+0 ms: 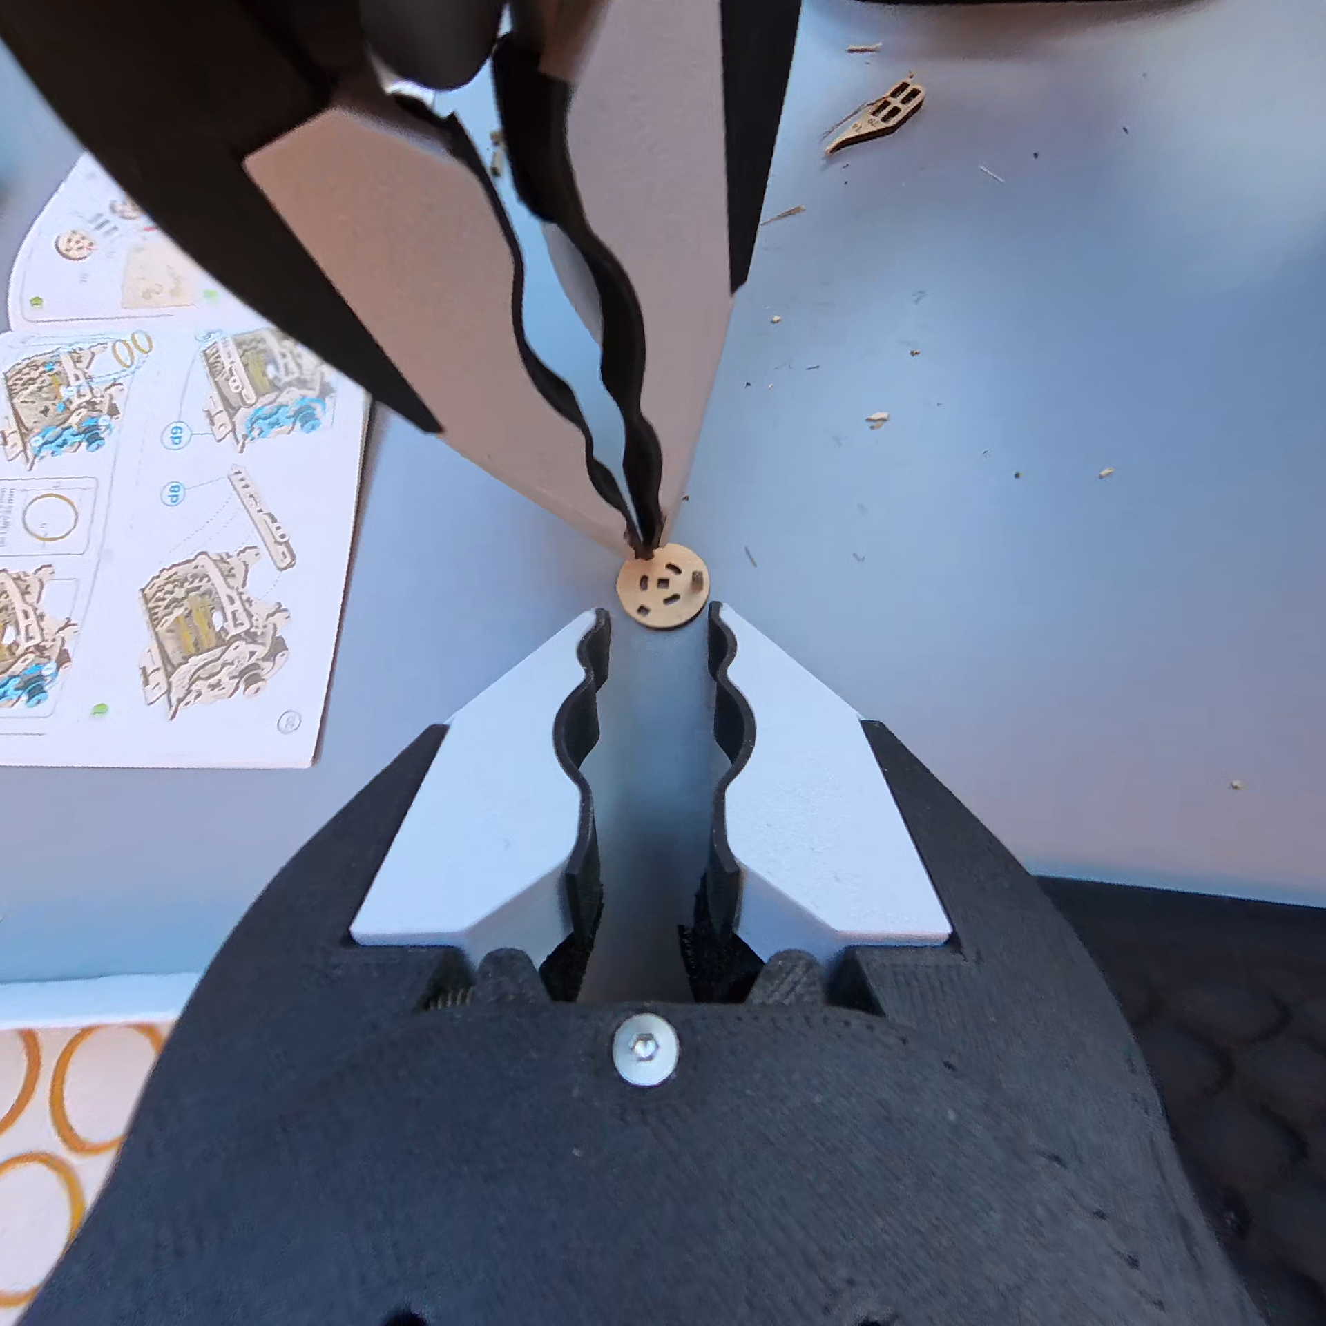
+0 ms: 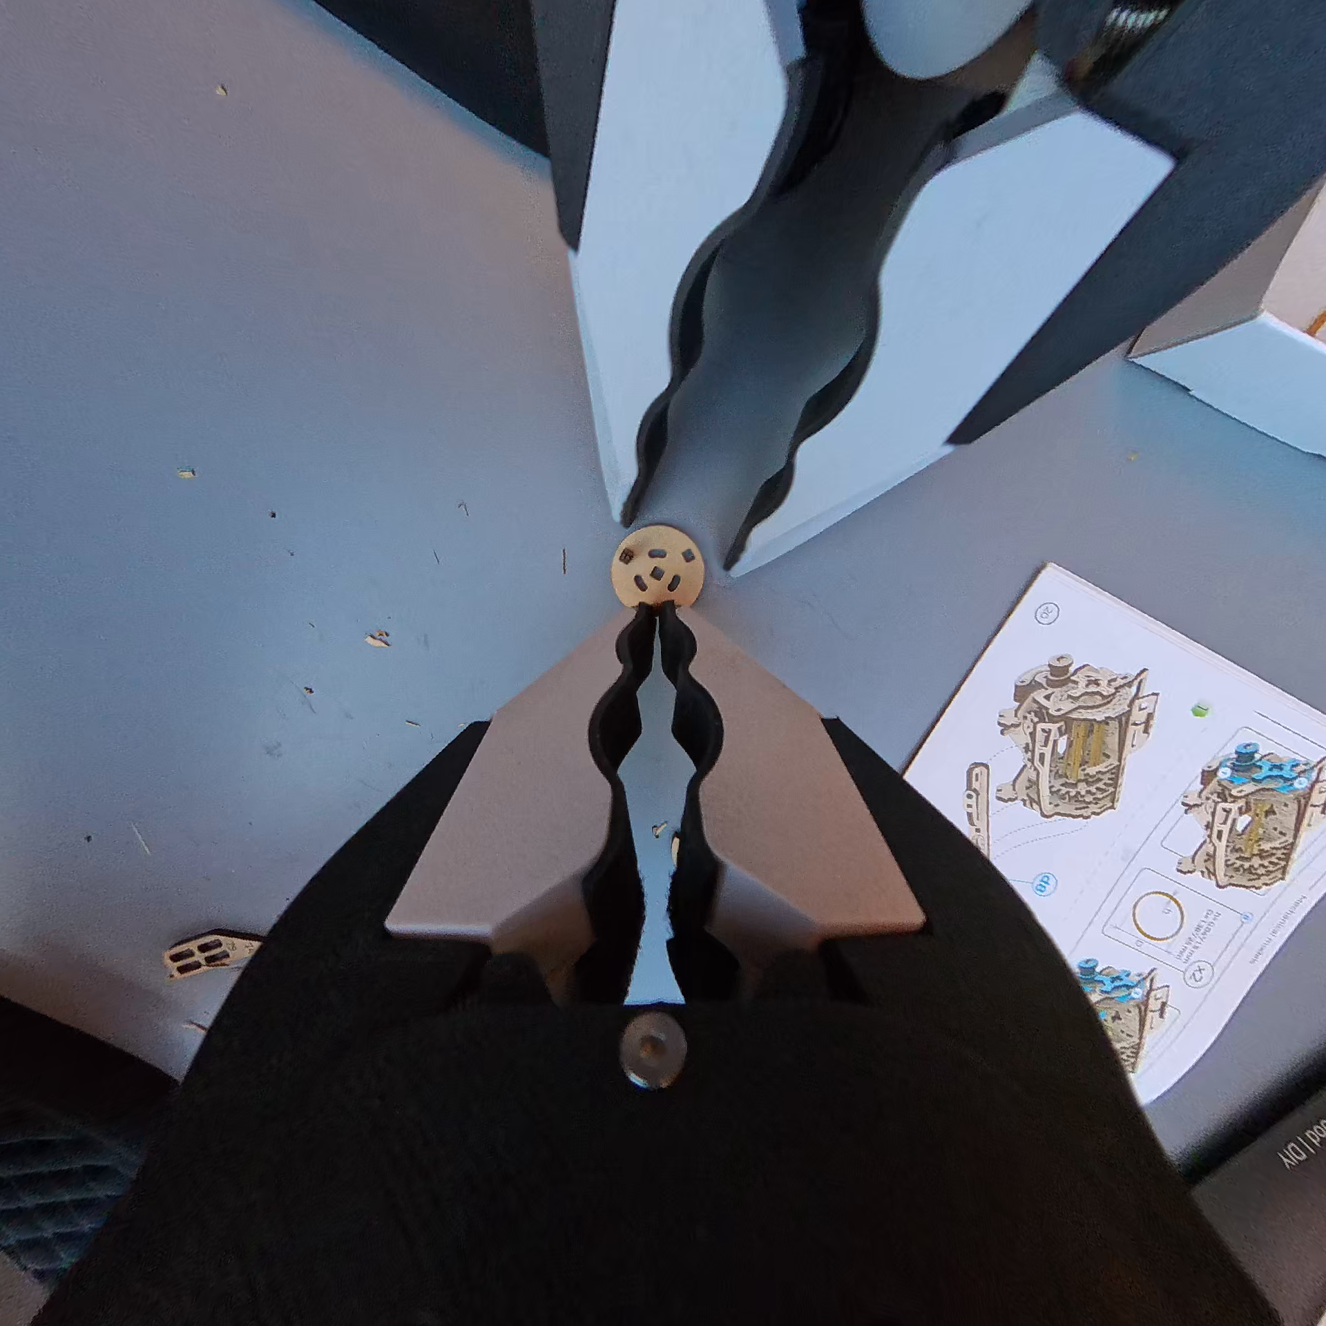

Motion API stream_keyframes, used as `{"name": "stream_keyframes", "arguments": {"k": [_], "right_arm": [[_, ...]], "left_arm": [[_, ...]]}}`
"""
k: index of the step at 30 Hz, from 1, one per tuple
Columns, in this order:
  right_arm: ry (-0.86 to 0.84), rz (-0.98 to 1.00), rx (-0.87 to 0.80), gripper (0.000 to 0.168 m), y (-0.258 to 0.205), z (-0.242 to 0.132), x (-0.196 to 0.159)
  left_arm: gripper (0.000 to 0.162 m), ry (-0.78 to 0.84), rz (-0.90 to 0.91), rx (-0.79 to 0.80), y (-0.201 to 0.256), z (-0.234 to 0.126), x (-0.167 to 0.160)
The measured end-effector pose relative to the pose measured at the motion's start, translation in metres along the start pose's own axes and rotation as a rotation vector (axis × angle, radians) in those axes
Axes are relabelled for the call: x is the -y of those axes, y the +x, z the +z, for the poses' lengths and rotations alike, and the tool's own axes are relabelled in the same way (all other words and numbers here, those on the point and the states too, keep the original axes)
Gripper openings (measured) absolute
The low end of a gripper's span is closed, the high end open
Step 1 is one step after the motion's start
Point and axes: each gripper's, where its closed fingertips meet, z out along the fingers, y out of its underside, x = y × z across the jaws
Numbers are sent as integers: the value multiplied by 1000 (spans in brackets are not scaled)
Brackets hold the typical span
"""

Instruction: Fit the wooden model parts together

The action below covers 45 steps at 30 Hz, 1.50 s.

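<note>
Tips of the right gripper (image 2: 656, 608) are being pressed nearly together, pinching the near rim of a small round wooden disc (image 2: 658, 570) with several dark cut-outs. The disc is being kept low over the grey table (image 2: 287, 359); whether it is touching the table cannot be told. The left gripper (image 1: 658, 610) is being held open, with a clear gap between its wavy black pads and nothing gripped; its fingertips are being kept just beside the opposite edge of the disc (image 1: 663, 586), flanking it. The two grippers are being pointed at each other across the disc. An instruction sheet (image 1: 165, 545) printed with model drawings is lying flat nearby. A loose slotted wooden piece (image 1: 877, 118) and scattered wood splinters are lying well apart from the disc. Rubber bands (image 1: 107, 1091) are being shown at a lower corner of the left wrist view.
</note>
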Motion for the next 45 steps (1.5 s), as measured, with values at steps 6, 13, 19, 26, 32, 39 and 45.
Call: {"name": "stream_keyframes", "arguments": {"k": [6,13,19,26,32,39,45], "right_arm": [[-4,-9,-30,1,0,0,0],[-19,-26,-79,1,0,0,-1],[-38,-47,-97,1,0,0,-1],[-42,-59,-97,1,-1,0,-1],[-54,-74,-42,1,-1,1,-1],[-39,-65,15,1,0,1,-1],[-87,-85,8,1,1,1,-1]], "left_arm": [[27,15,-44,-11,-4,-7,-3],[27,1,-36,-6,-4,-6,-5],[27,0,-40,-5,-4,-7,-6],[27,0,-41,-7,-4,-7,-6],[27,0,-41,-5,-4,-7,-6],[27,0,-42,-4,-4,-7,-6],[27,1,-43,-6,-4,-7,-6]]}}
